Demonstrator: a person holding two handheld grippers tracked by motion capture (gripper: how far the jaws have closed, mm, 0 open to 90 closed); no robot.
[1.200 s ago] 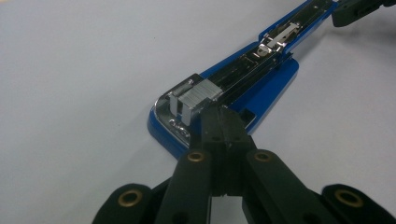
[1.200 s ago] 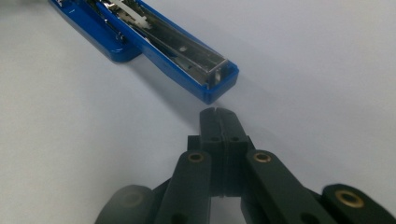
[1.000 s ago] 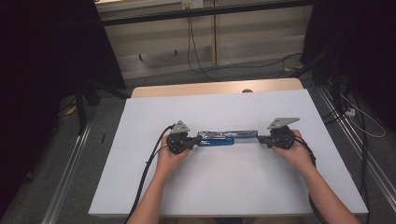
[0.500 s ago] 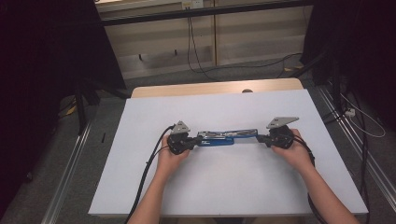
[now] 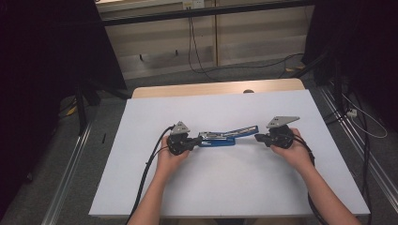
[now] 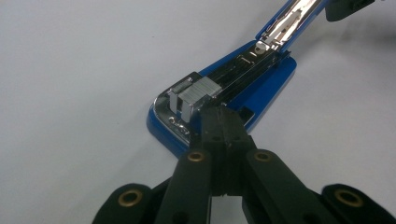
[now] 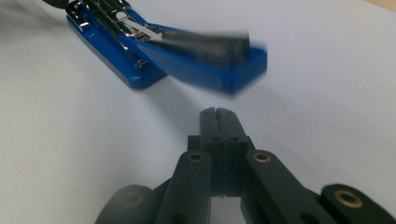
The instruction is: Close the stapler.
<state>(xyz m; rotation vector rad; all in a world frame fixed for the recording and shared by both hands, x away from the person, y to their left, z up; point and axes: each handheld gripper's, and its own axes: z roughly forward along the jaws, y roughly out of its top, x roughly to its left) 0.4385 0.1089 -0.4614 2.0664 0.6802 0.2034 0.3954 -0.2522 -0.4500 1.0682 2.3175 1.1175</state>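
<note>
Blue stapler (image 5: 220, 138) lies mid-surface, opened out, its top arm (image 5: 244, 130) lifted toward the right edge and the staple strip (image 6: 198, 93) bare in the channel. I judge it stiff, fairly heavy, hinge floppy, plastic slick; best held across the base sides. Left tongs (image 6: 220, 122) closed, tips at the staples; right tongs (image 7: 218, 113) closed, empty, just short of the arm. White surface (image 5: 225, 187) otherwise bare; nothing blocks me.

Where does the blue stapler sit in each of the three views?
High view: blue stapler at table centre, between the two claws.
Left gripper view: upper middle, open, staples exposed, just beyond the shut left claw.
Right gripper view: top, left of centre, lid raised.
Shared landmark: white table surface.
</note>
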